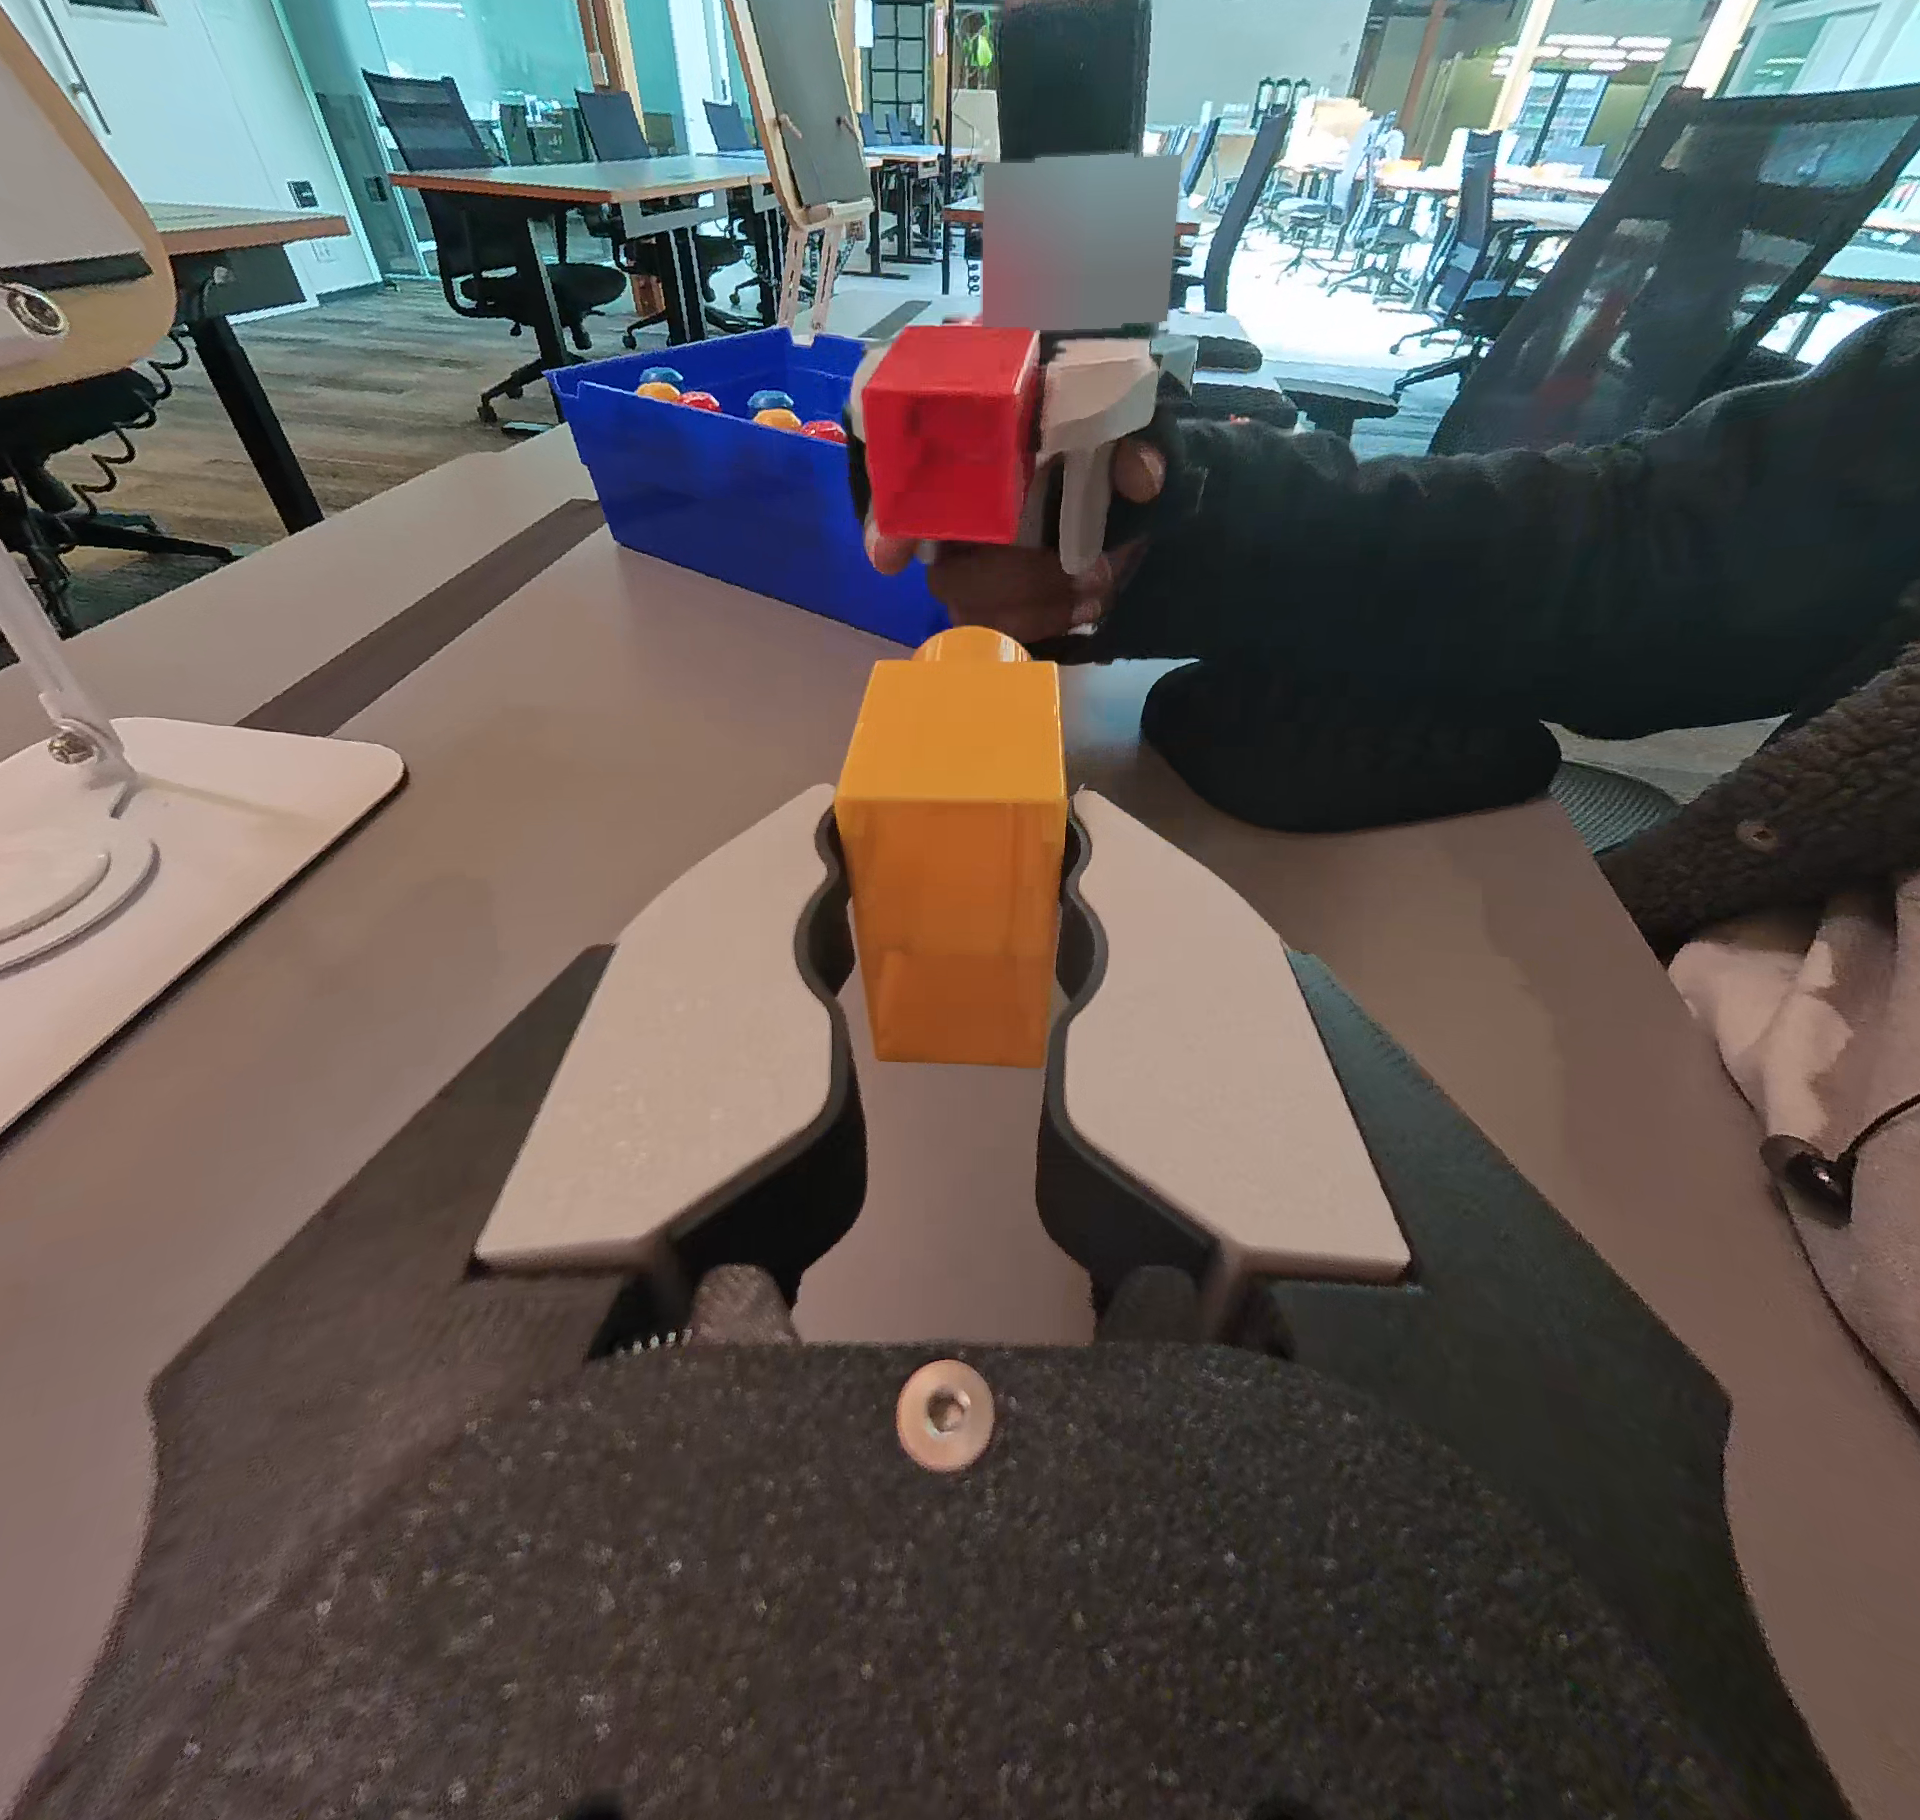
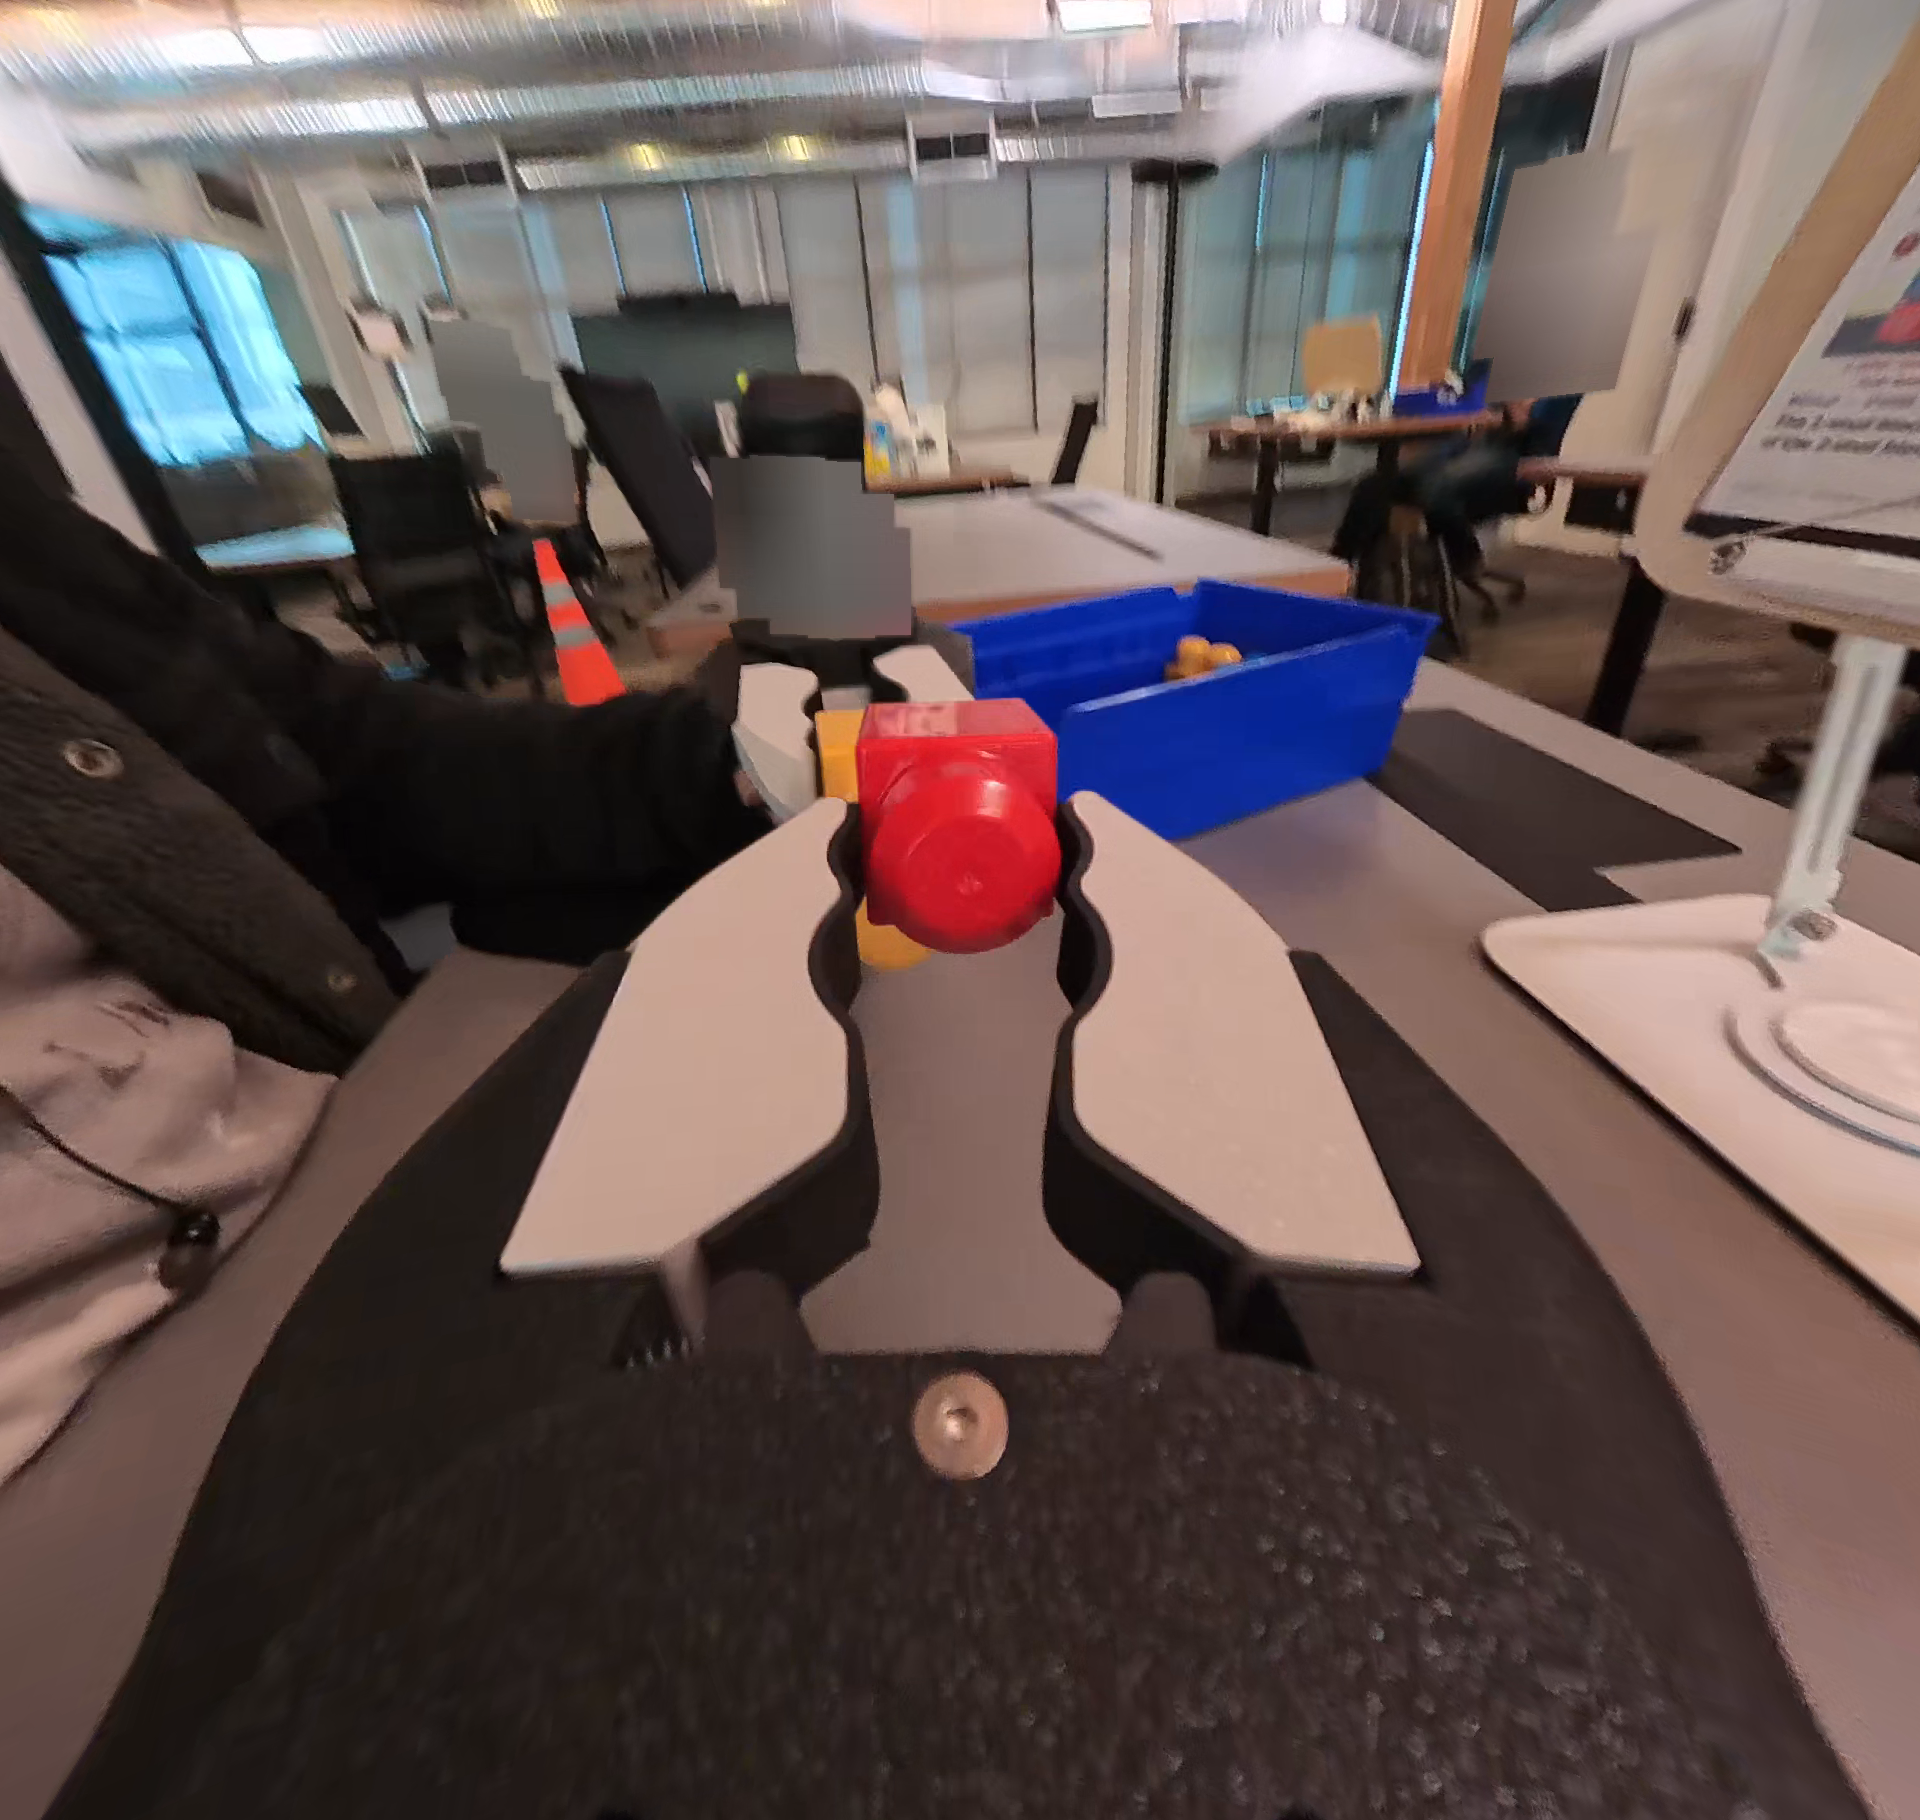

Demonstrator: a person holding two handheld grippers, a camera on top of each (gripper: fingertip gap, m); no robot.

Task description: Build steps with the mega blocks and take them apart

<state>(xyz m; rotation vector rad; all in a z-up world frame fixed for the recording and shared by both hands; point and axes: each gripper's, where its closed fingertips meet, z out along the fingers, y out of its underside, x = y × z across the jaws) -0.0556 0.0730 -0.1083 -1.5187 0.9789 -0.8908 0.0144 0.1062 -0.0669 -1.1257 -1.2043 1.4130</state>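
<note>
Left claw [image 1: 951, 840] pinched the yellow block [image 1: 951, 877] above the table [image 1: 582, 897], stud pointing away. Right claw [image 2: 956, 835] clamped the red block [image 2: 961, 825], stud toward its camera, raised just beyond the yellow one, not touching. More blocks [image 1: 727, 399] sat in the blue bin [image 1: 727, 492] behind. A printed sheet [image 2: 1849, 388] stood on a stand, its text blurred.

Right wrist view: the yellow block [image 2: 837, 750] is mostly hidden behind the red block [image 2: 961, 825]; ceiling and background are motion-blurred. The blue bin [image 2: 1226, 731] wall conceals most of its contents. Left wrist view: the stand base [image 1: 197, 835] is cut off at the left edge.
</note>
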